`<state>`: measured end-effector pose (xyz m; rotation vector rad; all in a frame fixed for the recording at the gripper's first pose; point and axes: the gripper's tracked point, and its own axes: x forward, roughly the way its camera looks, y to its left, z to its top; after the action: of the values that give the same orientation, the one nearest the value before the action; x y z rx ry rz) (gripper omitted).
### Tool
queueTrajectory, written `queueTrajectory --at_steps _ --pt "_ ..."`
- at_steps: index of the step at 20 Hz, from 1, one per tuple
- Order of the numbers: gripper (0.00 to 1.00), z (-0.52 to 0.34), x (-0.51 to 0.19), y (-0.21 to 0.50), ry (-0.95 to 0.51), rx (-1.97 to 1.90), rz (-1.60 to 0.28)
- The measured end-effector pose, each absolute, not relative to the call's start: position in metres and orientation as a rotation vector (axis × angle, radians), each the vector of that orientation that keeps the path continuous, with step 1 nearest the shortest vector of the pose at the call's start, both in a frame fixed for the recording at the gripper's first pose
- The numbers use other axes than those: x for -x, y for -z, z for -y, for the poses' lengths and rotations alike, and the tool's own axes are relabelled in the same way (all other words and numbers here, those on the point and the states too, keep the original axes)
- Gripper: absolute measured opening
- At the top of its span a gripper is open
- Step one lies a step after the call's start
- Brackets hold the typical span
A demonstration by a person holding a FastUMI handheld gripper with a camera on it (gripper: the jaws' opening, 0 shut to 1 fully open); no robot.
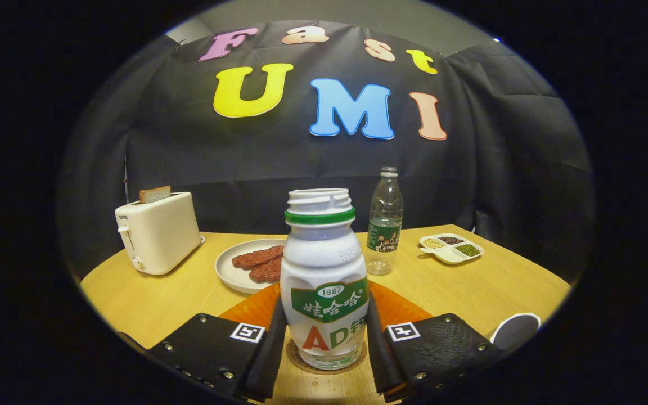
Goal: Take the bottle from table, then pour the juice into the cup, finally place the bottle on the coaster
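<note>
**Bottle set upright on coaster**

The bottle [324, 281] is seen upright between the fingers of the hand-held gripper [324, 343], resting on the coaster [329, 364]. Whether both fingers press it cannot be told. The cup [516, 329] lies rightward, a plate [234, 275] beyond.

Bottle [324, 281]: stood upright on the coaster [301, 360] near the table's [149, 298] front edge, between the gripper's [324, 349] fingers, which flanked its sides.
Plate [234, 270]: lay behind the bottle, to its left.
Toaster [158, 233]: was set near the back left corner.
Water bottle [385, 222]: stood behind the bottle, to its right.
Divided dish [451, 248]: was placed near the back right corner.
Cup [515, 329]: was seen at the front right edge.
</note>
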<state>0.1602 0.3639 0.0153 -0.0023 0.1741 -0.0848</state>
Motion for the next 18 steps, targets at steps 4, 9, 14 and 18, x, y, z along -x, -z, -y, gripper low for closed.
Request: queueTrajectory --at_steps 4,9,14,18 --pt "0.64 -0.363 -0.161 -0.016 0.081 -0.012 -0.155" --pt "0.68 -0.361 -0.161 -0.014 0.088 -0.040 -0.140" --pt "0.79 -0.363 -0.159 -0.011 0.093 -0.047 -0.160" --pt "0.90 -0.364 -0.154 -0.032 0.089 -0.052 -0.104"
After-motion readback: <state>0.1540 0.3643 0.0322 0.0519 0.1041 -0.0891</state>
